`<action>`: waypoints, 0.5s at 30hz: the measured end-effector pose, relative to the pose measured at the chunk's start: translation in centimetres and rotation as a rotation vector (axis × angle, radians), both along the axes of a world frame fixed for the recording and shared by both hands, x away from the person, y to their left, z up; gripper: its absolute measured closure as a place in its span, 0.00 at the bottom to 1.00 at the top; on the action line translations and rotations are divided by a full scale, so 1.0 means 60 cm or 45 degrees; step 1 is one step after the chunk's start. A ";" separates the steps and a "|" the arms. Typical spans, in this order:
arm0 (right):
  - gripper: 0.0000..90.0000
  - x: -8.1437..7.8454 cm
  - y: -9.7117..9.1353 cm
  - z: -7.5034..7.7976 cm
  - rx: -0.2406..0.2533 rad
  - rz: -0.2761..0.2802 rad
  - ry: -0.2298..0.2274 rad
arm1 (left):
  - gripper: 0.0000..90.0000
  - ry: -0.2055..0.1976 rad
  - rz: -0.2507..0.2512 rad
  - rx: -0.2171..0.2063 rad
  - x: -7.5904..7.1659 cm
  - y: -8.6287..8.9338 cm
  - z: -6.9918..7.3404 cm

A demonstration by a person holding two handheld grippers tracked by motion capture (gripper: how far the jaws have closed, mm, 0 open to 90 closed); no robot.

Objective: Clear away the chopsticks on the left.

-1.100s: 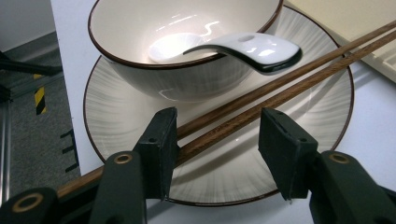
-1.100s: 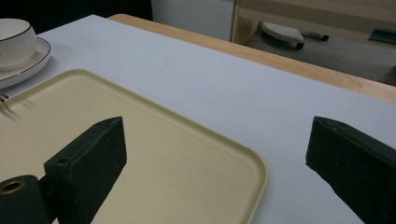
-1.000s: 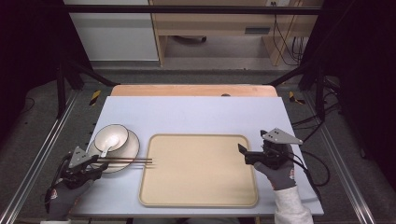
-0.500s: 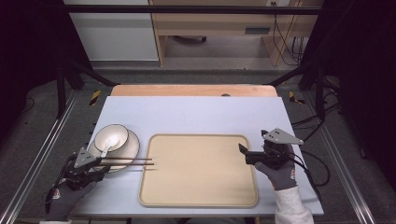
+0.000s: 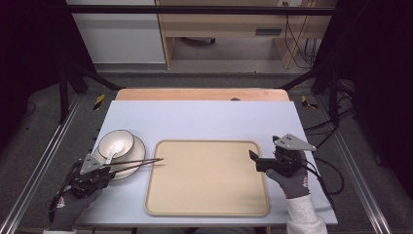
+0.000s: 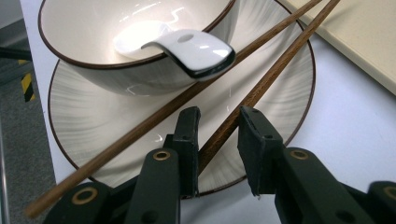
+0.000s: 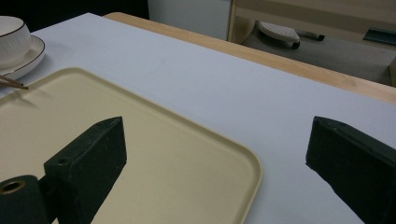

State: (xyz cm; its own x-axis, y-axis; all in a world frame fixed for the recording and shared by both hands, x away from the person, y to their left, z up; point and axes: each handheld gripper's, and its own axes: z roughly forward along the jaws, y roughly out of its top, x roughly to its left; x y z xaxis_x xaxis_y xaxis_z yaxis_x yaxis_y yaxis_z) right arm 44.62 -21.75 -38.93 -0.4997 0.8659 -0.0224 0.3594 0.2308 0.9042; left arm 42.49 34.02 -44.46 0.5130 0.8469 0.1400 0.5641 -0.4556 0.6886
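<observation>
In the high view, the left gripper [image 5: 109, 171] is seen at the lower left of the frame, at the near edge of a plate [image 5: 132, 168]. A bowl [image 5: 117, 142] stands on the plate, and a white spoon [image 5: 111, 151] rests in it, its handle hanging over the bowl's rim. Two chopsticks [image 5: 141, 164] lie across the plate, their tips reaching over the left rim of the tray [image 5: 207, 212] at the frame's centre.

In the left gripper view, the jaws are narrowed and have just been closing; one chopstick [image 6: 261, 86] passes between them and touches the left pad, while a gap is left to the right pad. The other chopstick [image 6: 154, 121] lies outside the jaws, to their left, under the spoon [image 6: 191, 49].

The right gripper [image 5: 255, 161] is held at the right rim of the tray. In the right gripper view its jaws stand wide apart with nothing between them, over the tray's corner [image 7: 233, 154] and the table [image 7: 261, 98].
</observation>
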 end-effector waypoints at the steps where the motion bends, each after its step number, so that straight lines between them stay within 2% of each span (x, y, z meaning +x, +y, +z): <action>1: 0.06 0.001 0.000 -0.001 -0.003 0.000 -0.001 | 0.72 0.007 -0.009 0.007 0.003 -0.004 -0.004; 5: 0.06 0.001 0.002 -0.001 -0.004 0.000 0.004 | 0.70 0.016 -0.009 -0.005 0.005 -0.007 -0.005; 15: 0.06 0.001 -0.001 -0.002 -0.007 -0.003 0.002 | 0.84 0.046 -0.036 -0.020 0.003 -0.017 -0.001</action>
State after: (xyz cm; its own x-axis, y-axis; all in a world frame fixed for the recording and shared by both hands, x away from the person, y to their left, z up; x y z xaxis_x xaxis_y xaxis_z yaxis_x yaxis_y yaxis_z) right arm 44.70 -21.79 -39.03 -0.4975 0.8671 -0.0264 0.3615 0.2349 0.9023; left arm 42.69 33.02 -44.50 0.5415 0.8337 0.1079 0.5757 -0.4613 0.6751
